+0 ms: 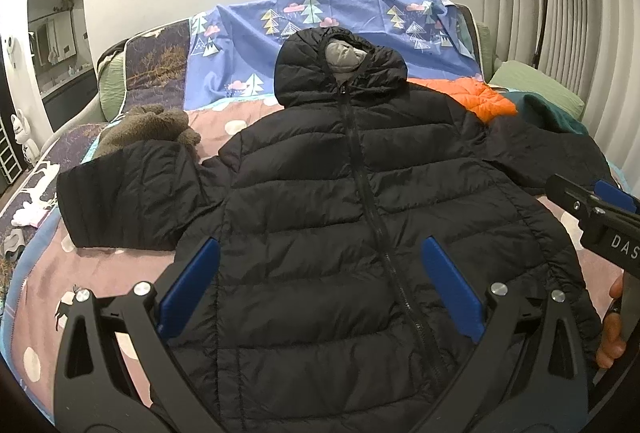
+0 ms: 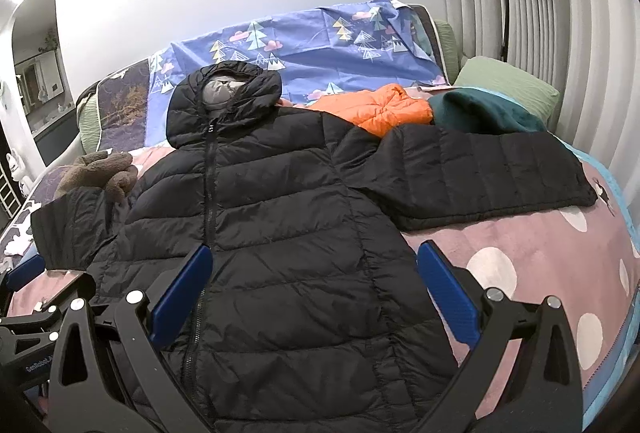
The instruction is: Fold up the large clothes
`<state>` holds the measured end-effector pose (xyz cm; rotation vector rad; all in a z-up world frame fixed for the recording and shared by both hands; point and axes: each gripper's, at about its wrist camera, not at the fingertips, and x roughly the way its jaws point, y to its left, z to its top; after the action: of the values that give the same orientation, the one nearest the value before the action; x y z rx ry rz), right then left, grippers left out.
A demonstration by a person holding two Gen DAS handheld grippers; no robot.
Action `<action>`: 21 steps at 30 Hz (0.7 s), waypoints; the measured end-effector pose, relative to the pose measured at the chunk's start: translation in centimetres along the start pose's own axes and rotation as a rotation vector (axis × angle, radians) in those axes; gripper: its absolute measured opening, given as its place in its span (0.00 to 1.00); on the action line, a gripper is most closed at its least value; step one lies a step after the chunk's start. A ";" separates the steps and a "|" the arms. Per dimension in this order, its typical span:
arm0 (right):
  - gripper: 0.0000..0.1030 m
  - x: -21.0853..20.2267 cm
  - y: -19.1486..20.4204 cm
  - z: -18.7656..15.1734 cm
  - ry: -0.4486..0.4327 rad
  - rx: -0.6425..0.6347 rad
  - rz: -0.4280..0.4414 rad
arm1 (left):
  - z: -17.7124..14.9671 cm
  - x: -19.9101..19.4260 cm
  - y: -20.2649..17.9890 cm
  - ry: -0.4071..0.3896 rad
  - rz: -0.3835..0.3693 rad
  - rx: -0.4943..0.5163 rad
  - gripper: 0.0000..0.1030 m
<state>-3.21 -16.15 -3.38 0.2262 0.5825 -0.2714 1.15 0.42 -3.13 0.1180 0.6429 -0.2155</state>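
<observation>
While both grippers hang over the hem end, the black hooded puffer jacket (image 1: 360,193) lies flat, zipped, front up on the pink dotted blanket (image 2: 520,257), sleeves spread to either side. Left gripper (image 1: 320,285): fingers wide apart, jacket body beyond and between the tips, nothing held. Right gripper (image 2: 316,291): fingers wide apart likewise. Beyond the fingertips, past the hood: orange puffer garment (image 2: 380,109), teal garment (image 2: 480,113), brown fleece item (image 1: 152,125), blue tree-print sheet (image 1: 340,17).
</observation>
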 end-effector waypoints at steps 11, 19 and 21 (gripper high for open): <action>0.99 0.2 0.2 -0.3 -0.051 -0.046 -0.071 | -0.3 1.4 0.3 0.043 0.008 -0.009 0.98; 0.99 1.0 0.0 -0.3 -0.002 -0.033 0.000 | -0.2 1.7 0.7 0.042 0.017 -0.010 0.98; 0.99 1.0 0.0 -0.1 0.010 -0.017 0.035 | -0.2 1.7 0.7 0.039 0.019 -0.005 0.98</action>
<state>-2.48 -16.33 -4.05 0.2210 0.5904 -0.2311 2.53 0.85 -4.25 0.1235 0.6810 -0.1930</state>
